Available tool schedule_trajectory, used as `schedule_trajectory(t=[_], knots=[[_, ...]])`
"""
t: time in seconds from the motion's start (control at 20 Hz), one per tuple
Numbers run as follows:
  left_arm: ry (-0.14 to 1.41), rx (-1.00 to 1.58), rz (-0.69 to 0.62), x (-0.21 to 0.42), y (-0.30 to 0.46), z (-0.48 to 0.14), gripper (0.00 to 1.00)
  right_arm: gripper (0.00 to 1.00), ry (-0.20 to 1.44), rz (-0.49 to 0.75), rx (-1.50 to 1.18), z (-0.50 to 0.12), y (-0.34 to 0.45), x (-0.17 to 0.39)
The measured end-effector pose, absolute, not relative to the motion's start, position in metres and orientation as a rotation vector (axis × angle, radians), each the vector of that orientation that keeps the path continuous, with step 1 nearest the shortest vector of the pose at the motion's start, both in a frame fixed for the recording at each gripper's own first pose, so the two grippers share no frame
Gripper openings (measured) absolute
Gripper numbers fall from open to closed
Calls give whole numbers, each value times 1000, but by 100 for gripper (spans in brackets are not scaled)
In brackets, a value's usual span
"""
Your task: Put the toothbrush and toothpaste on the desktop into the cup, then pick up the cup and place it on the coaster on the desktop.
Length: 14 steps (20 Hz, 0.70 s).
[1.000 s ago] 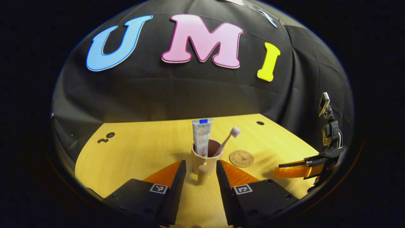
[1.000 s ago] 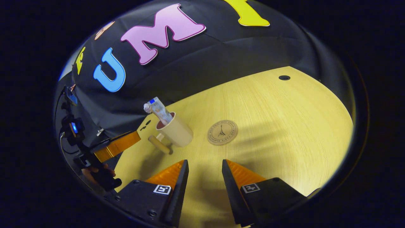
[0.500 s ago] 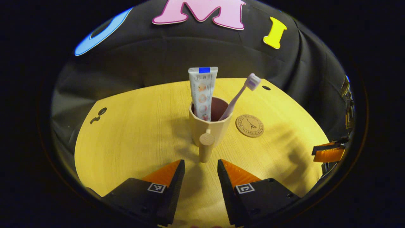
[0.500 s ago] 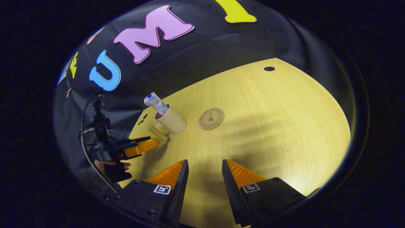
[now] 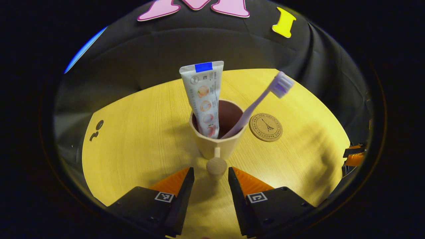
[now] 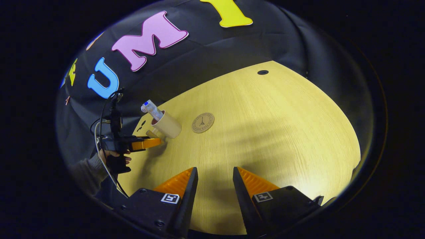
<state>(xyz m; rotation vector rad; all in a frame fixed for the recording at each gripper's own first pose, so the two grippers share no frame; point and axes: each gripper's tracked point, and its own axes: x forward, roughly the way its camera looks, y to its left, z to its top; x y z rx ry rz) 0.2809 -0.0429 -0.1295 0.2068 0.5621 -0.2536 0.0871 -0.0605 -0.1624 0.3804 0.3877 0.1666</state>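
A beige cup (image 5: 217, 142) with a round wooden handle (image 5: 216, 167) stands on the wooden desktop (image 5: 139, 132). A white toothpaste tube (image 5: 202, 96) and a lilac toothbrush (image 5: 259, 103) stick up out of it. My left gripper (image 5: 208, 172) is open, its fingertips on either side of the handle's end without pressing it. A round cork coaster (image 5: 266, 127) lies just right of the cup. In the right gripper view, my right gripper (image 6: 215, 172) hangs open over bare wood, well away from the cup (image 6: 167, 125) and the coaster (image 6: 203, 122).
The right gripper view has the other gripper (image 6: 146, 143), held by a hand (image 6: 113, 156), at the cup's handle. A dark hole (image 6: 262, 72) marks the desktop's far part. Black cloth walls the back. Open wood stretches to the right of the coaster.
My left gripper has moved in toward the cup, so the handle now sits between its fingertips. The right gripper has drawn back, and the cup and coaster look smaller in its view.
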Motion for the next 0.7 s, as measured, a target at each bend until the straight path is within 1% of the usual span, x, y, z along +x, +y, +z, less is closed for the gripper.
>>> schedule_trajectory(t=[0.35,0.45,0.5,0.55,0.6,0.65,0.7], knots=[[665,284,-283,297,-50,-133,65,65,390,156,404,-163,-74,85],[704,296,-280,301,-51,-137,62,65,386,154,417,-162,-77,85],[721,298,-278,303,-51,-138,55,65,384,153,421,-163,-79,85],[736,294,-279,305,-53,-139,52,65,383,150,422,-163,-81,86],[748,294,-282,307,-55,-142,45,65,381,145,426,-164,-82,87],[760,301,-286,308,-56,-143,45,65,381,142,433,-165,-83,87],[756,306,-295,309,-57,-141,34,65,382,139,441,-167,-84,86]])
